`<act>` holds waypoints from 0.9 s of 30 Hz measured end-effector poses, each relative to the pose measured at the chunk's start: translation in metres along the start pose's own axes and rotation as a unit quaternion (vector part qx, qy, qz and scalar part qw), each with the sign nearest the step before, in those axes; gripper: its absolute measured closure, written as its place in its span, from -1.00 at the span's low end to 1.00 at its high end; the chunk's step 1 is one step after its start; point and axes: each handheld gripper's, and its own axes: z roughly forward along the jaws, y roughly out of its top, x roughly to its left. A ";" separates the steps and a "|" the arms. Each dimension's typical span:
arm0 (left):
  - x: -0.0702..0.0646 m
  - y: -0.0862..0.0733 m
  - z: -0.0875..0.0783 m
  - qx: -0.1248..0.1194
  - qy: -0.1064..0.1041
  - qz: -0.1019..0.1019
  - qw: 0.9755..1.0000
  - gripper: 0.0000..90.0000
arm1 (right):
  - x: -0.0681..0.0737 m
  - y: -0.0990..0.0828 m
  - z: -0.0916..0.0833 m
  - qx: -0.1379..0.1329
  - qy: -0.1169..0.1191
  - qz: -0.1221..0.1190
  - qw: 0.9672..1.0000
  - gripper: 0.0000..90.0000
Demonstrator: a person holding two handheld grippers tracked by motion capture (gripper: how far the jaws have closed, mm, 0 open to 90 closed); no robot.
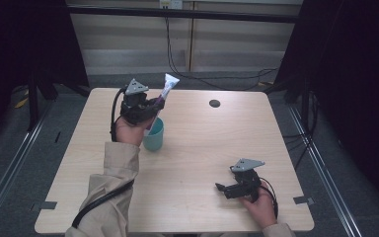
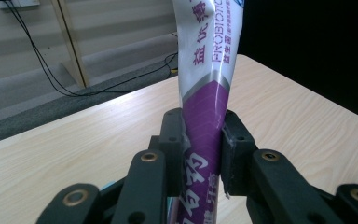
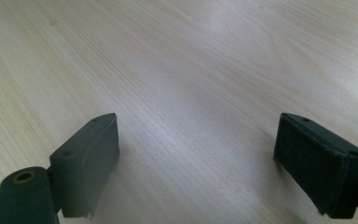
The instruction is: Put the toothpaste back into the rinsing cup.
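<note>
We see the toothpaste tube [image 1: 164,92] pinched in the left claw [image 1: 150,109], its long axis tilted up and away, lower end right over the teal cup [image 1: 154,136]. Cup sits directly below the claw. Right claw [image 1: 222,188], spread and empty, rests well apart from the cup on the table [image 1: 202,143].

The left gripper [image 2: 201,154] has its two black jaws closed on a purple and white tube [image 2: 204,93], pinching it flat across the purple part with the jaws touching it on both sides. The tube rises upright out of the top of the picture, its white upper part printed with purple characters and the word PROBIOTIC. Behind it lies the pale wooden table [image 2: 74,140], and past its far edge run grey carpet [image 2: 37,105], black cables [image 2: 42,70] and a light panelled wall [image 2: 107,28].
</note>
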 end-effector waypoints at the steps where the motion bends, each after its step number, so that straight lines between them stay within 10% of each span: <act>1: 0.000 0.000 0.001 0.000 0.002 -0.002 1.000 0.65 | 0.000 0.000 0.000 0.000 0.000 0.000 1.000 -0.71; 27: 0.013 -0.006 0.025 -0.008 0.025 -0.015 1.000 0.65 | 0.000 0.000 0.000 -0.001 -0.001 0.001 1.000 -0.71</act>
